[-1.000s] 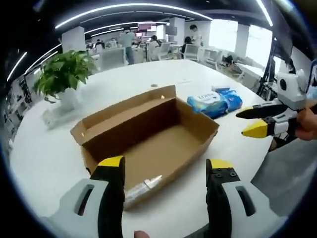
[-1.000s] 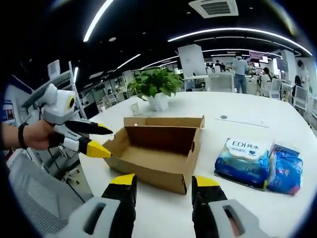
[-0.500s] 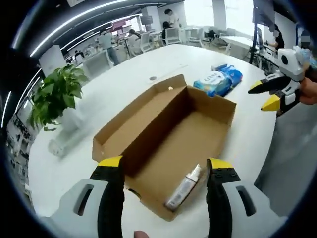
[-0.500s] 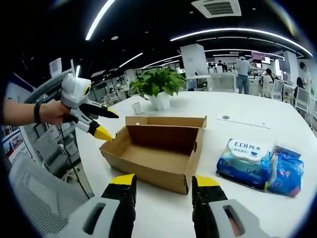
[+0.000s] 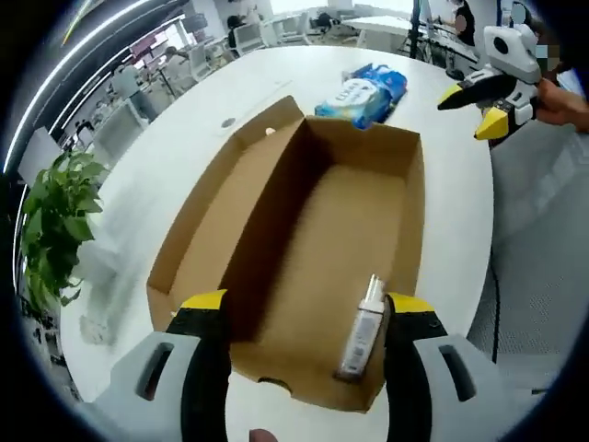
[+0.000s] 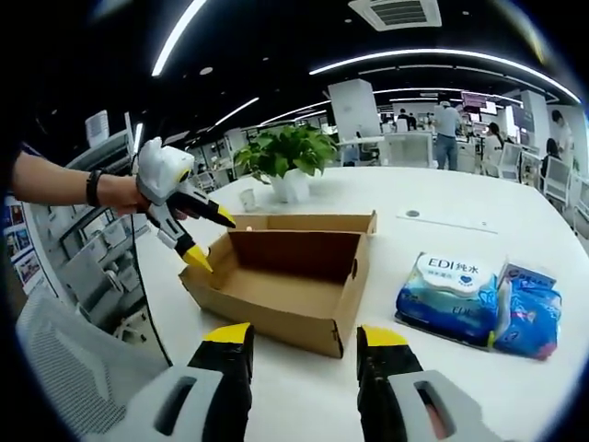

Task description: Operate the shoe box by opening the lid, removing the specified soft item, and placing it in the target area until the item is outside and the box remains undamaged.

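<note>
The open brown cardboard shoe box [image 5: 304, 230] [image 6: 285, 272] lies on the white table, its lid folded back flat. A small white spray bottle [image 5: 361, 330] lies on the box floor near the close end. My left gripper [image 5: 308, 308] hovers open above that end, looking down into the box; it also appears from outside [image 6: 204, 239], held by a hand over the box's far left corner. My right gripper [image 6: 299, 336] stands open in front of the box's near wall, apart from it, and shows at the upper right [image 5: 479, 106] of the left gripper view.
Blue wet-wipe packs [image 6: 474, 304] [image 5: 361, 92] lie on the table right of the box. A potted plant [image 6: 290, 161] [image 5: 55, 221] stands behind it. A grey chair [image 6: 64, 387] sits at the table edge. Desks and people fill the far office.
My left gripper has risen and tilted downward over the box, so the bottle inside now shows fully. The right gripper has stayed nearly still.
</note>
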`<state>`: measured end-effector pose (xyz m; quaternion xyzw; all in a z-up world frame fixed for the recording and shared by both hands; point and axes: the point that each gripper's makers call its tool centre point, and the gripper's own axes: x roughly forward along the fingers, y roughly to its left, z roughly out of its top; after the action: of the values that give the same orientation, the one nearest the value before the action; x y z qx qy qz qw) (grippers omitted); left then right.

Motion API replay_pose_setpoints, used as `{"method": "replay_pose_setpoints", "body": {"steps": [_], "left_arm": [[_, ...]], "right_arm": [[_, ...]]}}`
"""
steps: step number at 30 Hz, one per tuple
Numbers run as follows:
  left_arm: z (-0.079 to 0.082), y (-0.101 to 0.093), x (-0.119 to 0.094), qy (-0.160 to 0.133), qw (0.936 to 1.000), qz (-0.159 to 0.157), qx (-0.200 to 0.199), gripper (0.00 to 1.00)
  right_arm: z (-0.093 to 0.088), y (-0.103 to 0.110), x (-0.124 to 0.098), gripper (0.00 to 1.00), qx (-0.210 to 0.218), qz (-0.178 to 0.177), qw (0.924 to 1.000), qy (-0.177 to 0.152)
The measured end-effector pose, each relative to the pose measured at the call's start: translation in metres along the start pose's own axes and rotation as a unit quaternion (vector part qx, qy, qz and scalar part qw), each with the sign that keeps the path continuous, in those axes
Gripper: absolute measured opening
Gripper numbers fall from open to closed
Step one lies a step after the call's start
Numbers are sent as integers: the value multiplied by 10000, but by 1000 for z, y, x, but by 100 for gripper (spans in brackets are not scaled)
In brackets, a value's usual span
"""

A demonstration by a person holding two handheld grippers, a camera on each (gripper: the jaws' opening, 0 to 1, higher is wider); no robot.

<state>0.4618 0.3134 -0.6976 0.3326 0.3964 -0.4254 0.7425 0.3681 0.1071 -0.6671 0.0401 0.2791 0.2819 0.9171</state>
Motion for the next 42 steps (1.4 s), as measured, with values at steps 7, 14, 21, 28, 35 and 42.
{"method": "replay_pose_setpoints", "body": {"steps": [7, 14, 21, 28, 35, 42], "left_arm": [[-11, -2, 16, 284, 9990, -208, 282, 67], [-23, -6, 28, 467, 9969, -443, 443, 67], [-30, -14, 37, 636, 9934, -688, 668, 67], [-37, -19, 46, 783, 9888, -895, 899, 68], [-42, -24, 53, 940, 9832, -1088, 1122, 68], [-56, -24, 55, 1229, 9772, -1005, 1408, 66]], "right_arm": [[0, -1, 0, 42, 22, -8, 10000, -5], [-2, -2, 2, 45, -39, -33, 10000, 49], [-4, 1, 3, 47, -66, 5, 9999, 104], [-5, 4, 4, 51, -91, 70, 9999, 110], [-5, 3, 4, 51, -79, 61, 9999, 119], [-5, 2, 3, 50, -71, 49, 9999, 117]]}}
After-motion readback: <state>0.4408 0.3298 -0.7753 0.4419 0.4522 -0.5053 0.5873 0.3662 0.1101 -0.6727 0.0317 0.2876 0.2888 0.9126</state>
